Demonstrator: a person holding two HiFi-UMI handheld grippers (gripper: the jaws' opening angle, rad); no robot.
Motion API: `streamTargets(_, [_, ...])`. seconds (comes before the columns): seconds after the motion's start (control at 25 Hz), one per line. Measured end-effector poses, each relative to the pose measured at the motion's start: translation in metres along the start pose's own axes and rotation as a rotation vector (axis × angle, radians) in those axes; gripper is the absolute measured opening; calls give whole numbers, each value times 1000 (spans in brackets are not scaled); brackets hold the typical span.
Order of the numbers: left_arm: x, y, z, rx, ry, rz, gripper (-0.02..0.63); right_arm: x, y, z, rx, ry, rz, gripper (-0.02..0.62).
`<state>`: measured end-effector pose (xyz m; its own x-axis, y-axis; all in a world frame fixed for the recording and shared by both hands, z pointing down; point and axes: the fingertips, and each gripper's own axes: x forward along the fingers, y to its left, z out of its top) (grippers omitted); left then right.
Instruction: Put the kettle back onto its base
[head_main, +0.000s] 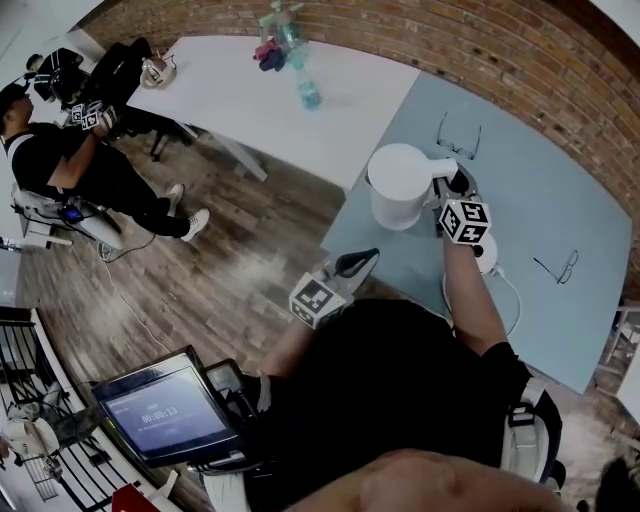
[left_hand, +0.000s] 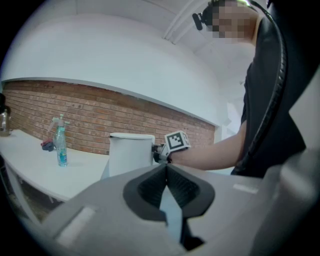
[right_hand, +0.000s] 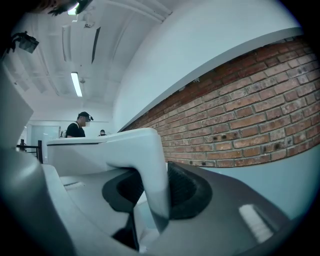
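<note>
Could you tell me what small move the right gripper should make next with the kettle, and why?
Probably carry the kettle a little toward the person, over the base, then lower it. The right gripper is shut on the handle, and the base, partly hidden by the arm, lies apart from the kettle, nearer the person.

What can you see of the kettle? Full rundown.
The kettle is plain white, matte plastic by look: an upright cylinder with a flat lid and a squared handle. It is over the blue table, beside its base, not on it. The right gripper is shut on the handle. Whether it touches the table can't be told.
</note>
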<state>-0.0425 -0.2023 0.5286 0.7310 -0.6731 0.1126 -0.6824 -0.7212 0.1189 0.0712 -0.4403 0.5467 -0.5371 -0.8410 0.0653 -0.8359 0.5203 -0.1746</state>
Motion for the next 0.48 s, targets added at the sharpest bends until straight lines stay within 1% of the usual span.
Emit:
streamTargets(0.28, [-1, 3, 0, -7, -17, 8, 0, 3, -4, 14, 3, -26, -3, 123])
streamTargets(0.48, [1, -2, -2, -9, -20, -9, 0, -10, -8, 21, -5, -41, -17, 123])
